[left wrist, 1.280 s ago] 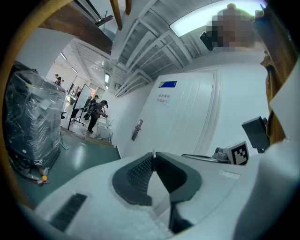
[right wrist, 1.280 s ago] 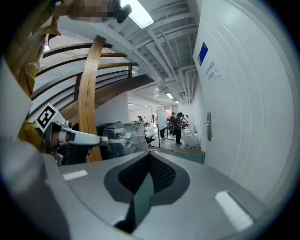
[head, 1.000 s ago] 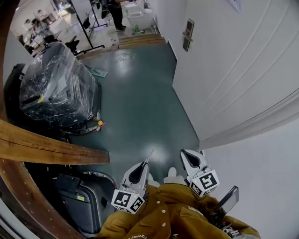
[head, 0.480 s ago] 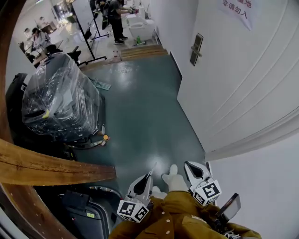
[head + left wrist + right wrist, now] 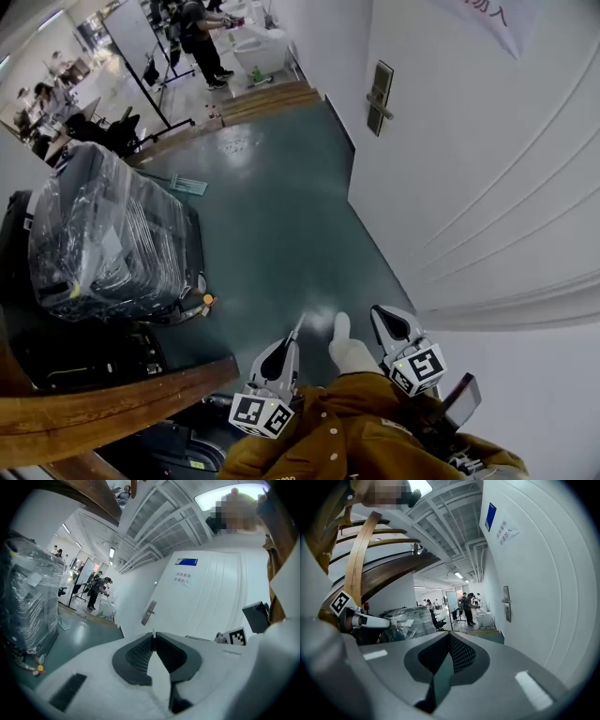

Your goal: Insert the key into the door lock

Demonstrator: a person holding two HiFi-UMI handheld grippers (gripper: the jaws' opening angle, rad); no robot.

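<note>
Left tool (image 5: 153,637): jaws pinched nearly together on the key (image 5: 153,632), thin metal blade sticking out past the tips. In the head view the left tool (image 5: 287,341) sits low in frame, key (image 5: 298,326) pointing ahead over the floor (image 5: 272,225). Right tool (image 5: 449,635): jaws closed on each other, nothing between them. In the head view it (image 5: 383,317) is beside the left one, near the door (image 5: 469,169), touching nothing. Both tools are in front of my brown jacket (image 5: 356,427).

Lock (image 5: 379,97): dark plate with a lever handle on the white door, well ahead of both tools, well apart from the key. The left gripper view has the lock (image 5: 149,612) just above the key tip in frame; the right gripper view has it (image 5: 506,603) on the door at right. A paper sign (image 5: 182,579) is on the door above the lock, with a blue sign (image 5: 186,562) higher up.

Left of the floor: a plastic-wrapped load (image 5: 103,234). A wooden rail (image 5: 103,408) crosses the lower left. Far end: a person (image 5: 199,37) stands by a whiteboard (image 5: 131,37).
</note>
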